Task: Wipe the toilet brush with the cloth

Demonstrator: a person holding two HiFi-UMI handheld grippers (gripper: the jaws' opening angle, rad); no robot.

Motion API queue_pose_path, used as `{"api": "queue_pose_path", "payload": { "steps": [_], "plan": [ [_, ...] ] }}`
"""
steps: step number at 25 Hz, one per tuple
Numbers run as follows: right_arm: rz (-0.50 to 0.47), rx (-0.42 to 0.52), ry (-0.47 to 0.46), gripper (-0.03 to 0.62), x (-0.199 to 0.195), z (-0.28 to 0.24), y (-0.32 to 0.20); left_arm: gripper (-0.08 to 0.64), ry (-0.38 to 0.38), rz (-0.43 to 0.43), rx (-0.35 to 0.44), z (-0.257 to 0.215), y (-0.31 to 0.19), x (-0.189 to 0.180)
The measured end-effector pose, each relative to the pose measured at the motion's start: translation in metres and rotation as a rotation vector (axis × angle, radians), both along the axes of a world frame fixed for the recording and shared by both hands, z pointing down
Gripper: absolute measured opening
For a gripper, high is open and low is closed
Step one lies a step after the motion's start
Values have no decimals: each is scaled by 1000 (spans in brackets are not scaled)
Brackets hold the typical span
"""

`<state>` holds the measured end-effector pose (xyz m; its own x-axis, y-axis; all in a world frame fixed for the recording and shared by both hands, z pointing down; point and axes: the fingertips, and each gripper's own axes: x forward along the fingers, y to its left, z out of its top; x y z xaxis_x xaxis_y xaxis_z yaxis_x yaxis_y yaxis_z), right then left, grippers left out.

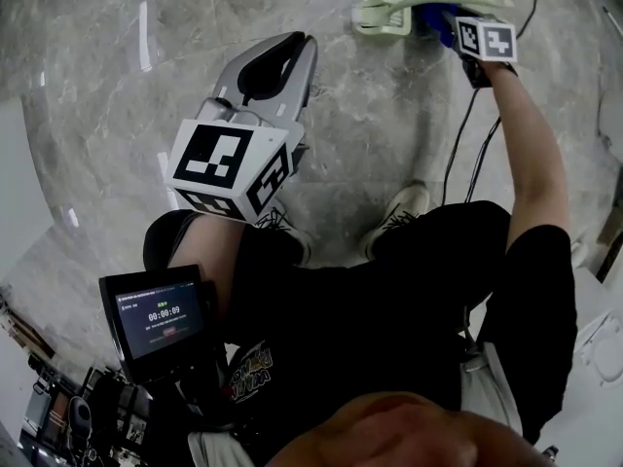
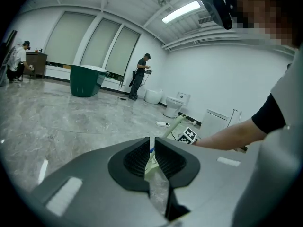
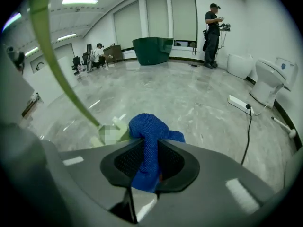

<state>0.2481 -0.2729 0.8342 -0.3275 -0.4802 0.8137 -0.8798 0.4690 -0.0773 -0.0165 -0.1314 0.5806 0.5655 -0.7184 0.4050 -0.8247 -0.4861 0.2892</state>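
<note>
Nearest, at the person's lap, a small screen (image 1: 161, 319) shows a timer. Just beyond it the left hand-held gripper (image 2: 152, 144) hangs over the grey marble floor (image 1: 370, 144). Its jaws are drawn together to a thin slit with nothing clamped in them, and a sliver of pale green shows through the slit from further off.

Further out, at the end of the outstretched right arm, the right hand-held gripper (image 3: 150, 145) is clamped on the blue cloth (image 3: 150, 126), which bunches up past the jaw tips. The cloth sits right against the lower end of the pale green toilet brush (image 1: 384, 16). That end rests on the floor, and I cannot tell whether it is a holder or the head itself. The handle slants up and away from the floor.

Beyond lie a white power strip (image 3: 239, 104) and a black cable (image 3: 247, 136). Against the far wall stand a toilet (image 3: 267, 82) and a dark green tub (image 3: 154, 50); its contents cannot be seen. A person (image 3: 211, 30) stands near the tub.
</note>
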Motion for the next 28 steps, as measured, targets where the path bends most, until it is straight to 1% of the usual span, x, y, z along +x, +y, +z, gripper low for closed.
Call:
{"api": "queue_pose_path", "payload": {
  "steps": [3,5,7,9,11,13,15,18,20,25,28],
  "plan": [
    [-88,-66,56,87,14,11,52,34,1,8,2,1,-2,0],
    [-149,-118,54,87,10,19,88,34,17,6,-3,0,-4,1],
    [-210,-172,29,87,-7,28,119,34,31,6,-3,-3,-5,2],
    [-274,-214,4,87,-31,37,143,34,34,8,3,-5,-6,3],
    [-320,-231,-3,87,-57,44,154,34,36,9,5,-6,-7,5],
    [-347,-226,-4,87,-83,48,152,34,35,9,7,-5,-6,5],
    [-350,-209,-5,87,-108,49,141,34,28,7,10,-3,-5,3],
    [-290,-190,-26,87,-131,47,119,34,27,2,15,-3,-4,0],
    [-251,-182,-61,87,-138,40,110,34,29,0,20,-5,-6,1],
    [-230,-138,-175,87,-147,9,112,34,34,3,23,-7,-7,3],
    [-189,-96,-228,87,-146,-16,108,34,43,9,22,-8,-9,6]
  ]
}}
